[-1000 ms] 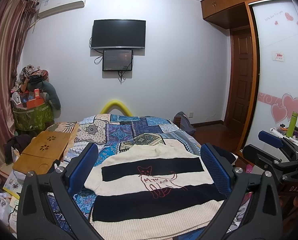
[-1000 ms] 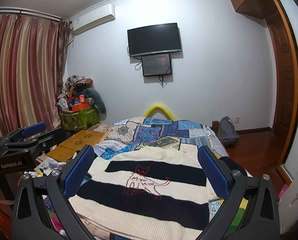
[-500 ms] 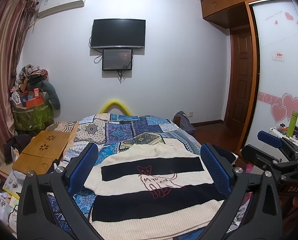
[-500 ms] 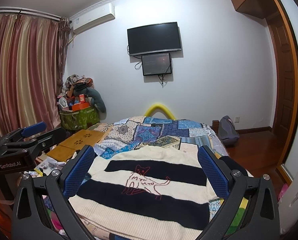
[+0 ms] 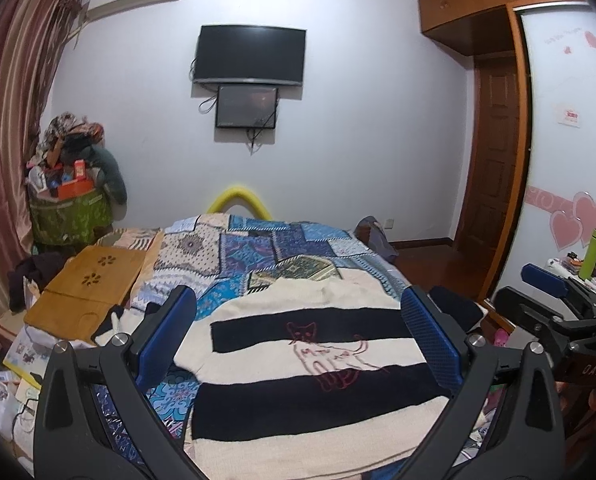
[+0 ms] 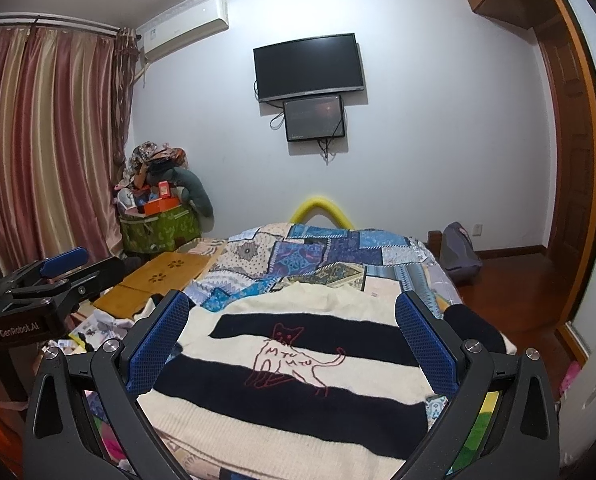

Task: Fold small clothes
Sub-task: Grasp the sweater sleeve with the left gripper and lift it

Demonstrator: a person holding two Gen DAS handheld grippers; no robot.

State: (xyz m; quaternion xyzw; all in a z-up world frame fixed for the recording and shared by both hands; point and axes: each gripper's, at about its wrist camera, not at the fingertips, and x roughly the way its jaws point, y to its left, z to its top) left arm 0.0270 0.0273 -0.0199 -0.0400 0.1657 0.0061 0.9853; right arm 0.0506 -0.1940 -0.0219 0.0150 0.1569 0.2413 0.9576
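Observation:
A cream and black striped sweater (image 5: pixel 298 392) with a red cat outline lies flat on the near end of the bed; it also shows in the right wrist view (image 6: pixel 289 392). My left gripper (image 5: pixel 298 344) hangs above it, open and empty, blue pads wide apart. My right gripper (image 6: pixel 291 340) is also open and empty above the sweater. The right gripper also shows at the right edge of the left wrist view (image 5: pixel 554 304), and the left gripper at the left edge of the right wrist view (image 6: pixel 53 280). A black sleeve or cloth (image 6: pixel 474 328) lies at the sweater's right.
A blue patchwork quilt (image 5: pixel 257 248) covers the bed. A wooden lap table (image 5: pixel 85 284) lies on its left side. A heaped green basket (image 5: pixel 69 212) stands by the curtain. A wardrobe with a green bottle (image 5: pixel 592 256) is on the right. A bag (image 6: pixel 458 252) sits on the floor.

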